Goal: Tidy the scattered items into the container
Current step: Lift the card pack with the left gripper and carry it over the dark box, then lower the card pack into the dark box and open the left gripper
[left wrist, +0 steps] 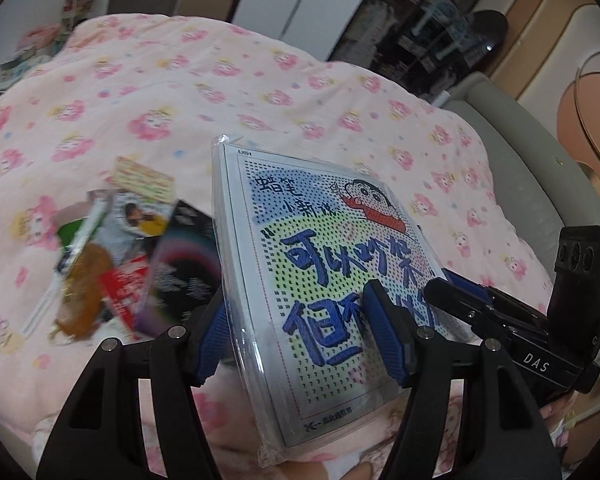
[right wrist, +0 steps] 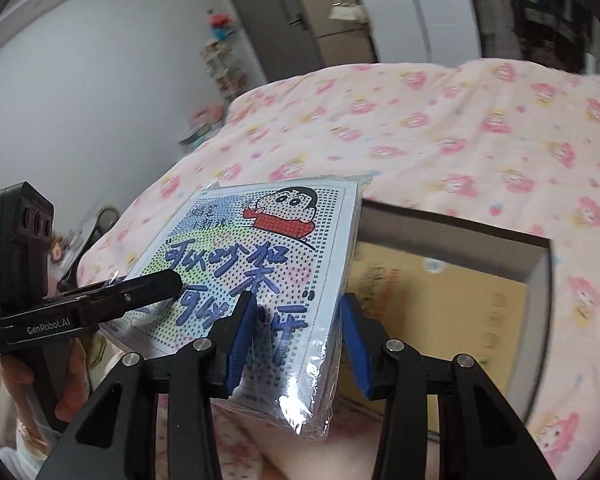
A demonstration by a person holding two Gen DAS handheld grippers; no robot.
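**Left wrist view.** A bed covered by a pink flower-print blanket [left wrist: 260,80] fills the field, with a grey padded bed frame [left wrist: 512,140] along its right side and dark shelving behind. At the left, a pile of scattered items [left wrist: 112,260] is seen lying on the blanket: small cards, packets and a dark booklet, overlapping and blurred. At the centre, the plastic-wrapped cartoon craft kit [left wrist: 320,272] is held tilted above the blanket, just right of the pile. It is pinched by the left gripper [left wrist: 298,336], one blue pad set against its left edge and back, the other pressed on its printed face. At the right, the right gripper [left wrist: 436,292] is shown side-on, its tip touching the kit's right edge.

**Right wrist view.** A white wall [right wrist: 80,80] and the same blanket [right wrist: 460,120] form the background. At the far left, a hand [right wrist: 72,380] is wrapped around the handle of the left gripper [right wrist: 172,280], whose fingers are closed on the kit's left corner, where the wrapping is crinkled. At the centre, the kit [right wrist: 260,260] is raised, face up and slanted. It is bracketed by the right gripper [right wrist: 298,344]: one pad lies over the printed face, the other just beside the right edge. Whether these pads actually clamp it cannot be told. At the right, an open cardboard box [right wrist: 452,232] rests on the bed, partly under the kit's right edge.
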